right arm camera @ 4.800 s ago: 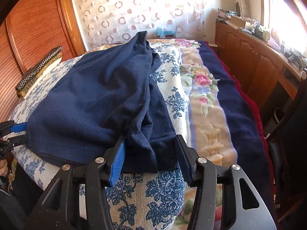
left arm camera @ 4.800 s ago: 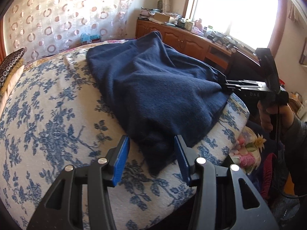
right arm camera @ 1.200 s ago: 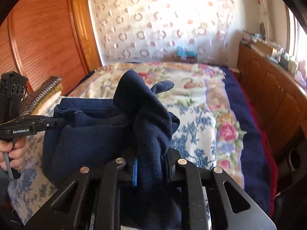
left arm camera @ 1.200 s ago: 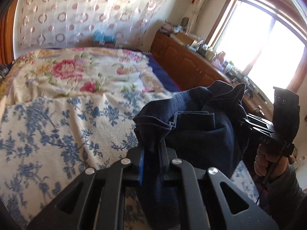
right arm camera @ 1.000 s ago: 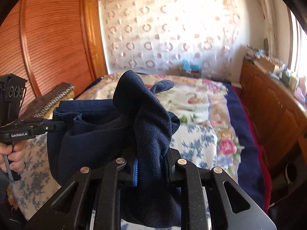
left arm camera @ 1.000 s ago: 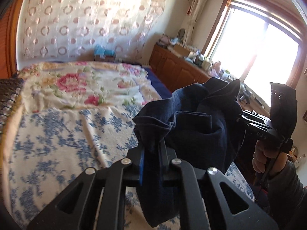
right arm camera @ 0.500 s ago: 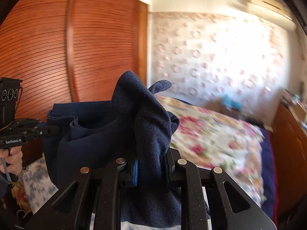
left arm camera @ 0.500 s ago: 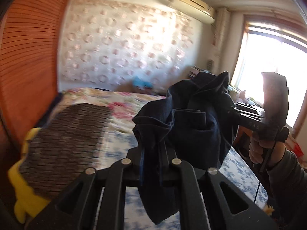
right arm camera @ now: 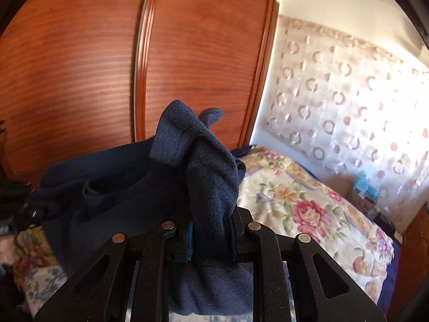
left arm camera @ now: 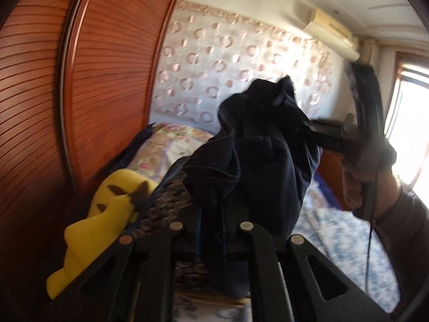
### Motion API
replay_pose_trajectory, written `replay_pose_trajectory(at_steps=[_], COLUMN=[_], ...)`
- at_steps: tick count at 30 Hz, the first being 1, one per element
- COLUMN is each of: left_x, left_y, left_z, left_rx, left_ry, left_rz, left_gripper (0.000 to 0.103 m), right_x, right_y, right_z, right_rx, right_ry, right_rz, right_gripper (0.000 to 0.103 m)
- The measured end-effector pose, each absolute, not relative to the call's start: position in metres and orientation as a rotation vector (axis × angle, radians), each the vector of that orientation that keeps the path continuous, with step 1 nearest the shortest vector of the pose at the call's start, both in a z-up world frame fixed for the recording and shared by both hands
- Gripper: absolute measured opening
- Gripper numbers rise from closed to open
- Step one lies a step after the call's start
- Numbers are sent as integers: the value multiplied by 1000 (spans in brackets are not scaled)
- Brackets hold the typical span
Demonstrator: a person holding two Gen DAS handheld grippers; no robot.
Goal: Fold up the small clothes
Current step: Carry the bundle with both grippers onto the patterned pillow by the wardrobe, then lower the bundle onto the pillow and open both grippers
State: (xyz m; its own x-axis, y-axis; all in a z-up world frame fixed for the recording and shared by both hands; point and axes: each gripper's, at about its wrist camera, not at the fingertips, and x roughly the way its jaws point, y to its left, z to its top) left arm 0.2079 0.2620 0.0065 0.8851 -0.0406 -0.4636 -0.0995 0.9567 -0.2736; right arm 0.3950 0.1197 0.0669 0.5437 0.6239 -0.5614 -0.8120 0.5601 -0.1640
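Note:
A dark navy garment (left arm camera: 257, 155) hangs bunched between both grippers, lifted above the bed. My left gripper (left arm camera: 211, 230) is shut on one bunched corner of it. My right gripper (right arm camera: 210, 230) is shut on another bunched corner (right arm camera: 211, 177), with a cuff-like end sticking up. The right gripper also shows in the left wrist view (left arm camera: 348, 134), held in a hand at the right, blurred. The left gripper shows dimly at the left edge of the right wrist view (right arm camera: 16, 209).
A reddish wooden wardrobe (right arm camera: 107, 53) fills the left. A yellow plush toy (left arm camera: 102, 214) and a dark beaded pillow (left arm camera: 171, 204) lie below the left gripper. The floral bedspread (right arm camera: 308, 209) stretches back to the circle-patterned curtain (right arm camera: 348, 102). A bright window (left arm camera: 410, 123) is at the right.
Both grippers have swung left towards the wardrobe with the garment still held up between them. The yellow toy has come into view. The frames are blurred by motion.

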Motion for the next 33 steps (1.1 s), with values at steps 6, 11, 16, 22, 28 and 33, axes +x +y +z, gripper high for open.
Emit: replay_pose_trajectory(at_steps=[6, 11, 16, 22, 28, 33], left_x=[228, 226, 211, 205, 199, 195], left_y=[276, 283, 276, 268, 254, 236], left_z=[-33, -37, -27, -17, -10, -5], left_rx=[-310, -309, -270, -245, -207, -146], left_ry=[568, 586, 545, 509, 511, 535], left_rz=[90, 107, 102, 88, 98, 107], left_gripper=[8, 18, 45, 62, 63, 63], right_x=[437, 455, 438, 438, 455, 428], right_y=[165, 156, 141, 140, 126, 108], right_z=[11, 12, 15, -14, -35, -14], right_rx=[-444, -356, -341, -372, -293, -306], right_ry=[611, 613, 561, 642, 707, 649], right_rz=[821, 730, 801, 797, 772, 757], right_gripper=[23, 48, 49, 51, 61, 61])
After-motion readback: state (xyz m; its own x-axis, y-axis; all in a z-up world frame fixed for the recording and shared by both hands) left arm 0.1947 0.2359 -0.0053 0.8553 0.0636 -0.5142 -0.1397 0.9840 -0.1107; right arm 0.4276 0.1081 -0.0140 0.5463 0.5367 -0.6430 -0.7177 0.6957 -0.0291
